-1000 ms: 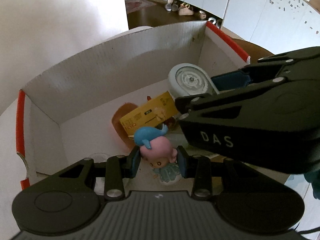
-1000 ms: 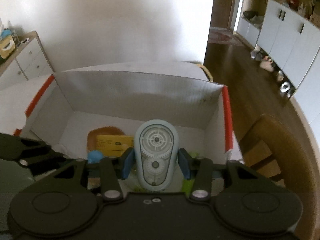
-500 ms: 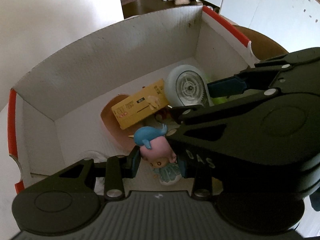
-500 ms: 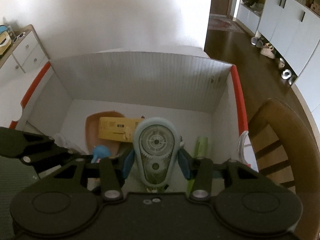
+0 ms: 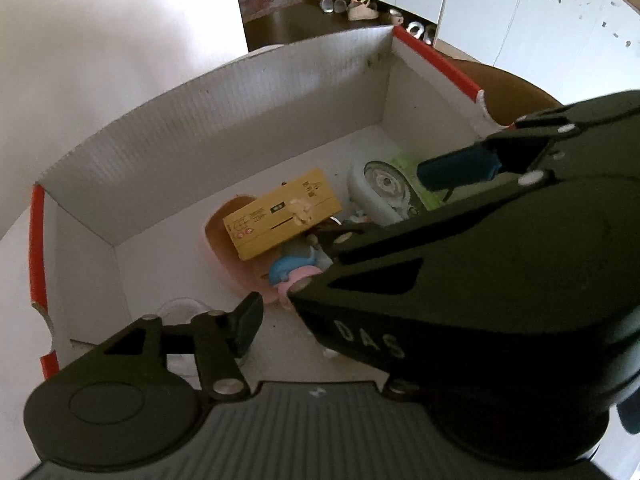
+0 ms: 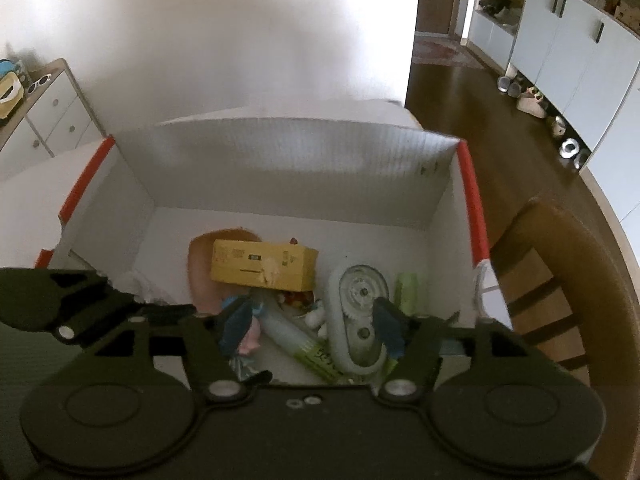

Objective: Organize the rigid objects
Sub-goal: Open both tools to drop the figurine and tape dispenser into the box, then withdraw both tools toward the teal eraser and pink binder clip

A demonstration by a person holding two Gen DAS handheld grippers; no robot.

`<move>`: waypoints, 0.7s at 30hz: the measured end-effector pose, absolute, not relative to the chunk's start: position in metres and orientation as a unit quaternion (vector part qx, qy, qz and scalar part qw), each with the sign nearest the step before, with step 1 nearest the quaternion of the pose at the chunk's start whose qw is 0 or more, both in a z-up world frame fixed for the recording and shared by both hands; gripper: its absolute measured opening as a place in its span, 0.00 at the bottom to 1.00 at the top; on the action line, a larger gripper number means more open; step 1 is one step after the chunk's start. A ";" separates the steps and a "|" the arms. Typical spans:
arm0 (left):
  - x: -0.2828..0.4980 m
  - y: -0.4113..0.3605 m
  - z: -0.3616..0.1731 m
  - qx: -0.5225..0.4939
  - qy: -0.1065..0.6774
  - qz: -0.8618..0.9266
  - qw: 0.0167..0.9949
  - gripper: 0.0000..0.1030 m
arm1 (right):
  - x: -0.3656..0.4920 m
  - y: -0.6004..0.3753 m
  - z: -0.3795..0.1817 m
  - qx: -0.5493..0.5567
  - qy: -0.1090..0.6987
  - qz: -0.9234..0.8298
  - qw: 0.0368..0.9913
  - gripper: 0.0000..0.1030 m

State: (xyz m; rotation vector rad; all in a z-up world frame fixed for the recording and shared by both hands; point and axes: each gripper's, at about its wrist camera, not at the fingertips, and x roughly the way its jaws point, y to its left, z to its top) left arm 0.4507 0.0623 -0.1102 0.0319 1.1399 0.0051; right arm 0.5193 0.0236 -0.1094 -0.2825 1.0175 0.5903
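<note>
A white cardboard box with red edges holds the objects; it also shows in the right wrist view. The pink and blue doll figure lies on the box floor, beside a yellow carton on a pink dish. The grey correction tape dispenser lies in the box between the open fingers of my right gripper. My left gripper is open above the doll; its right finger is hidden behind the right gripper's body.
A green glue stick and a green item lie by the dispenser. A wooden chair stands right of the box. White drawers stand far left, white cabinets far right.
Both grippers have opened. The doll has dropped from the left gripper onto the box floor, and the tape dispenser has been let go inside the box.
</note>
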 end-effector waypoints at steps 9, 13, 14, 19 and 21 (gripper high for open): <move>0.433 0.057 -0.090 0.003 0.520 0.003 0.854 0.56 | 0.506 0.009 -0.085 -0.117 0.462 0.267 0.838 0.71; 0.424 0.054 -0.079 0.004 0.509 0.001 0.861 0.56 | 0.498 0.001 -0.074 -0.108 0.456 0.262 0.844 0.74; 0.423 0.052 -0.076 0.006 0.506 0.001 0.862 0.56 | 0.496 -0.001 -0.071 -0.107 0.454 0.260 0.846 0.75; 0.413 0.048 -0.063 0.005 0.492 -0.003 0.871 0.56 | 0.483 -0.009 -0.056 -0.099 0.443 0.258 0.853 0.78; 0.407 0.047 -0.057 0.007 0.485 -0.005 0.875 0.56 | 0.478 -0.012 -0.050 -0.095 0.437 0.255 0.857 0.80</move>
